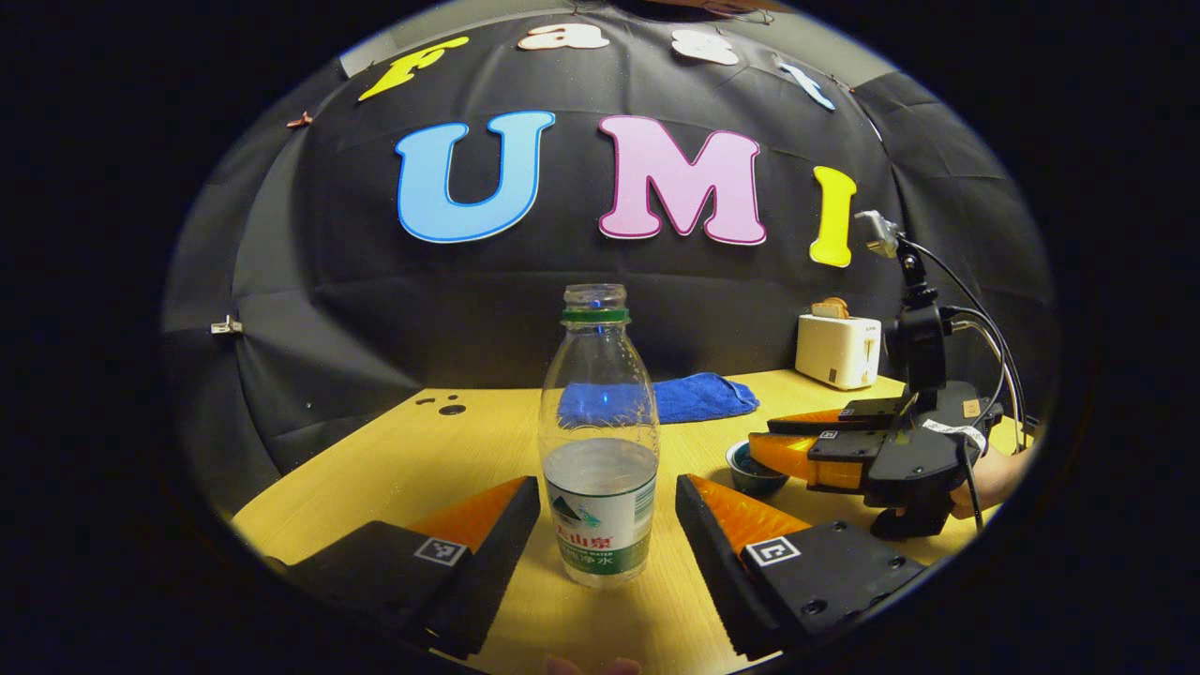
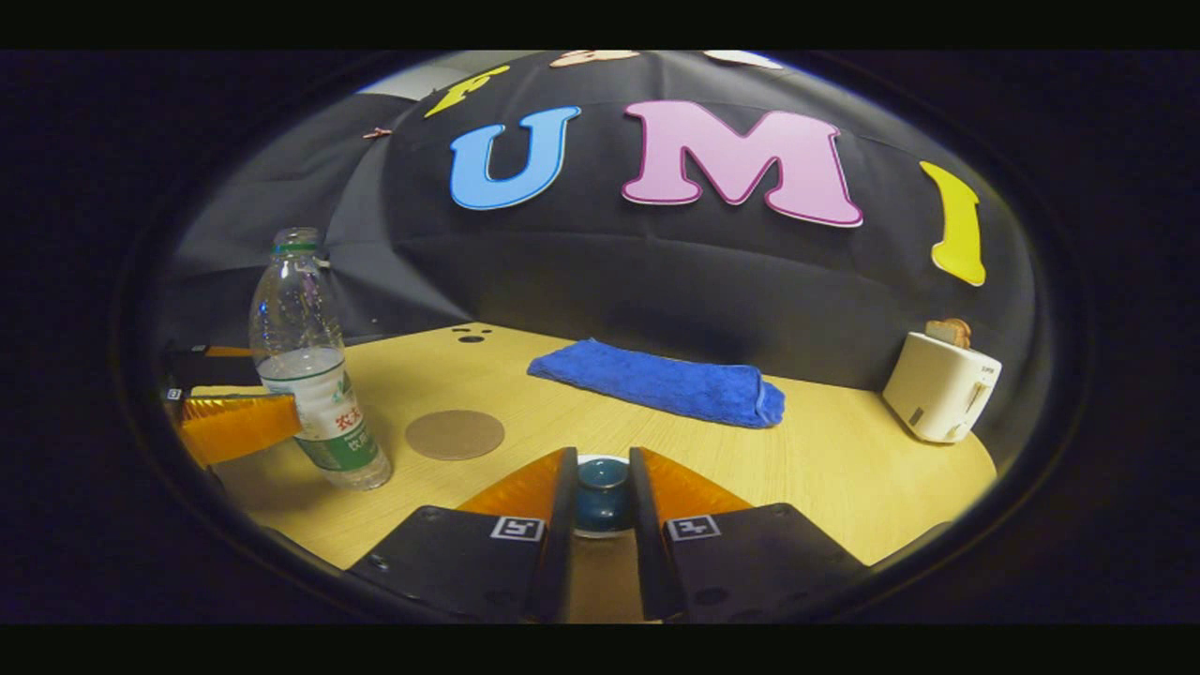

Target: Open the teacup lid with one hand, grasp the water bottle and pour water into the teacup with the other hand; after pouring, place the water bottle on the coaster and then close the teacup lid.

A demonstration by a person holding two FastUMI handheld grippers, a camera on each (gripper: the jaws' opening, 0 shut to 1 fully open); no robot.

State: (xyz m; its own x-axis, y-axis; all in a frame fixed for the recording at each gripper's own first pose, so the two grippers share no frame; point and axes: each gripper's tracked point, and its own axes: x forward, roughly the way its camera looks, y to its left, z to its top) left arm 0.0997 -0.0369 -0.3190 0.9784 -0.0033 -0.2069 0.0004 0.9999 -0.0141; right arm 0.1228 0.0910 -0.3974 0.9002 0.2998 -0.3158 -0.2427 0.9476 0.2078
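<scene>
An uncapped clear water bottle (image 1: pixel 600 450), about half full, stands upright on the wooden table (image 1: pixel 422 469). My left gripper (image 1: pixel 607 487) is open, one finger on each side of the bottle with a gap on both sides. In the right gripper view the bottle (image 2: pixel 314 375) stands at the left between the left gripper's fingers (image 2: pixel 239 424). A round brown coaster (image 2: pixel 455 434) lies just right of it. My right gripper (image 2: pixel 600 469) is shut on the blue teacup lid (image 2: pixel 601 497). In the left gripper view the right gripper (image 1: pixel 757 439) hangs over the teacup (image 1: pixel 755 473); whether the lid is lifted is unclear.
A folded blue towel (image 2: pixel 661 382) lies at the back of the table. A white toaster (image 2: pixel 940 386) with bread in it stands at the back right. A hand (image 1: pixel 989 473) holds the right gripper, with cables rising from it.
</scene>
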